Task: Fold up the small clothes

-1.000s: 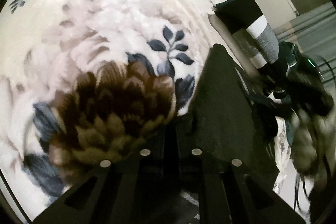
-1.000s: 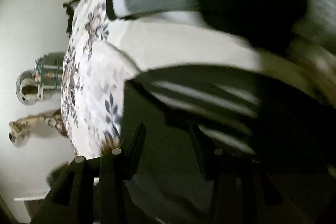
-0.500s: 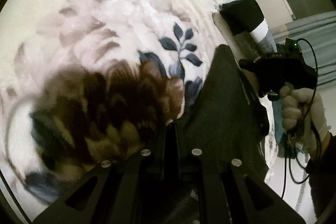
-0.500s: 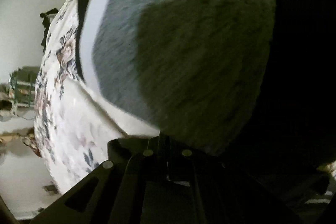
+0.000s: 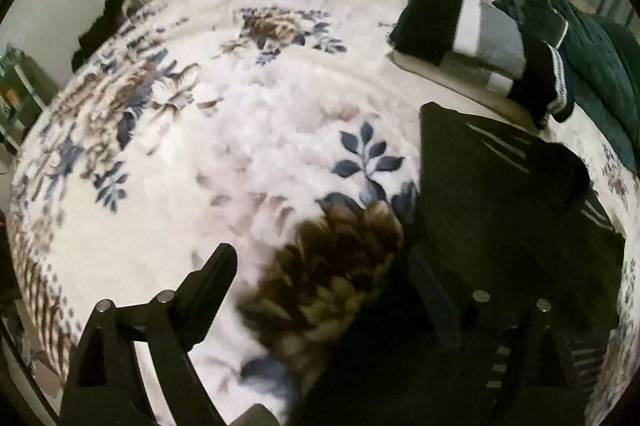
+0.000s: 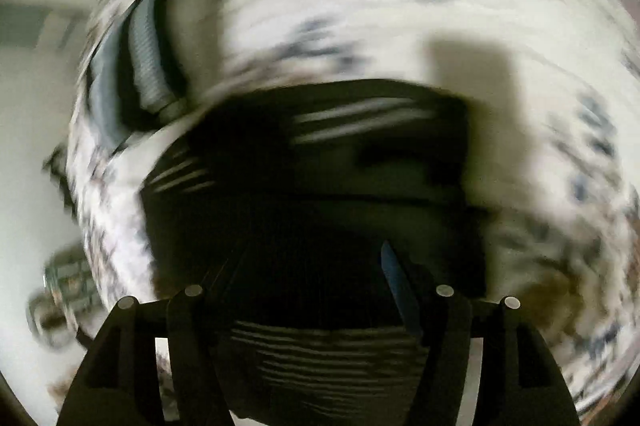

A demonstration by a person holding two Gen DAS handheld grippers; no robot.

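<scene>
- two grippers — left gripper (image 5: 320,266), right gripper (image 6: 316,266), jaws apart on both
- one black striped garment (image 5: 500,210) lying flat
- one folded stack (image 5: 472,26) — how many pieces in it, can't tell
- one dark green garment (image 5: 592,58)
- one floral blanket (image 5: 240,130)
- one dark cloth (image 5: 104,22) at far edge

Both fisheye views are dim, with black vignetted corners and strong bending toward the edges. The left wrist view is fairly sharp on the blanket (image 5: 248,130) farther off, softening to blur near the brown flower (image 5: 336,266); dark clothes (image 5: 500,194) lose detail in shadow. The right wrist view is heavily motion-smeared throughout, with a soft grey shadow (image 6: 480,94) on the blanket.
</scene>
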